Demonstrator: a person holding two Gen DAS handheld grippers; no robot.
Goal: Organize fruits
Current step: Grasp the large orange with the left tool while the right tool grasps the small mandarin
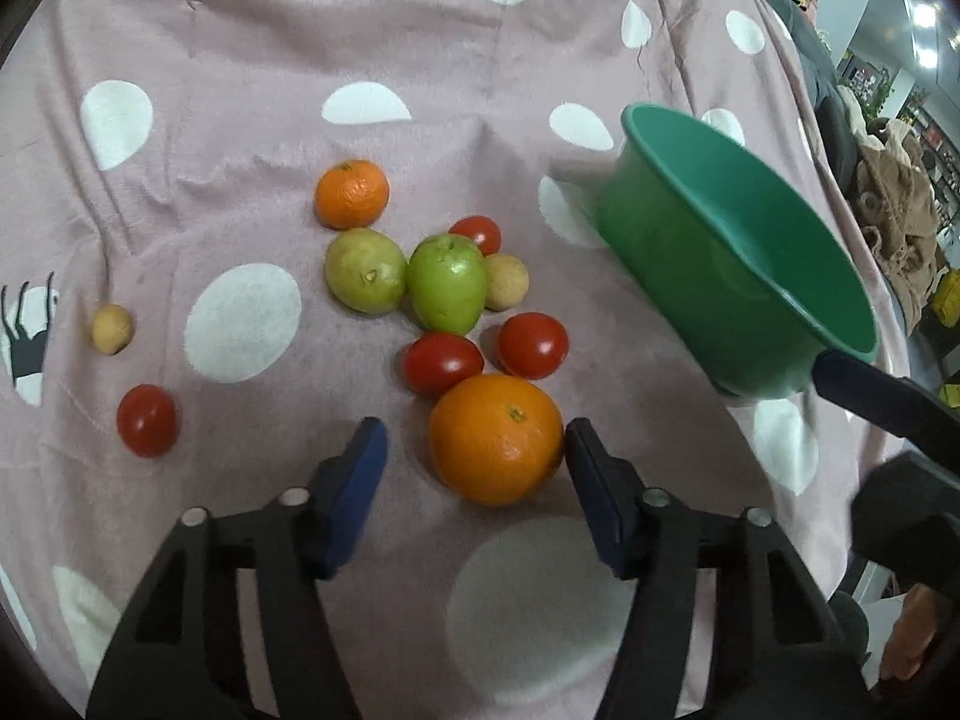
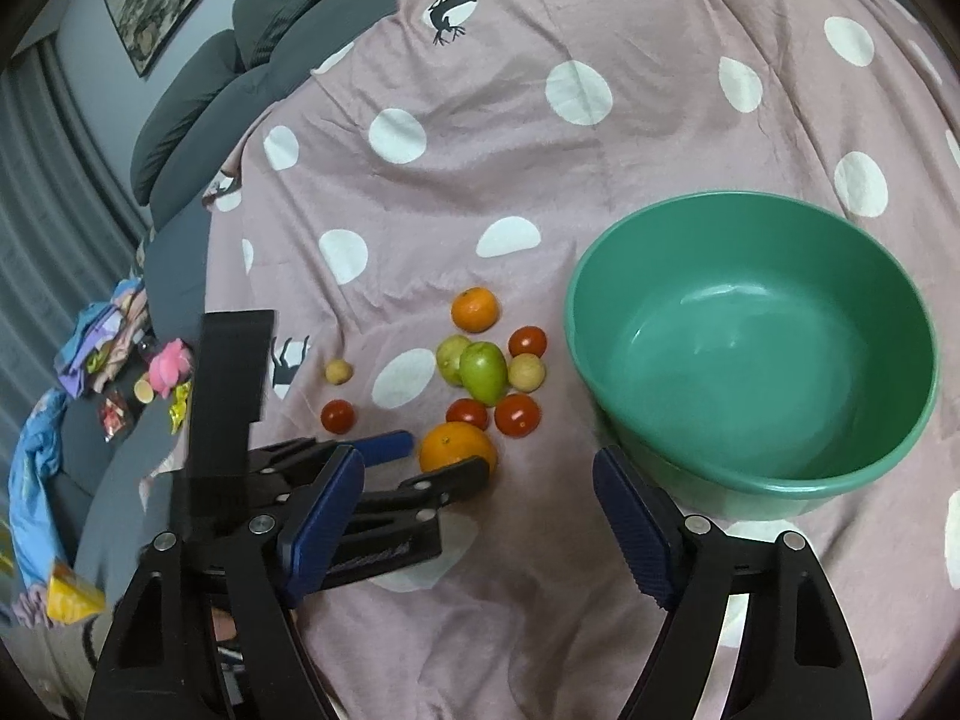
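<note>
Fruits lie on a pink polka-dot blanket point(image 1: 420, 90). My left gripper point(image 1: 474, 444) is open with a large orange point(image 1: 495, 438) between its fingers, close to the right pad. Beyond it lie two tomatoes point(image 1: 531, 345), a green fruit point(image 1: 447, 291), a yellow-green fruit point(image 1: 365, 270), a small orange point(image 1: 352, 193) and small yellowish fruits. A lone tomato point(image 1: 147, 420) lies to the left. An empty green bowl point(image 2: 753, 342) stands at the right. My right gripper point(image 2: 480, 516) is open and empty, in front of the bowl; the left gripper point(image 2: 444, 456) shows around the orange point(image 2: 457, 444).
A small yellowish fruit point(image 1: 111, 329) lies apart at the left. A dark grey sofa back point(image 2: 198, 96) borders the blanket at the left, with clothes and toys point(image 2: 120, 354) below it. The room's clutter point(image 1: 894, 210) lies past the blanket's right edge.
</note>
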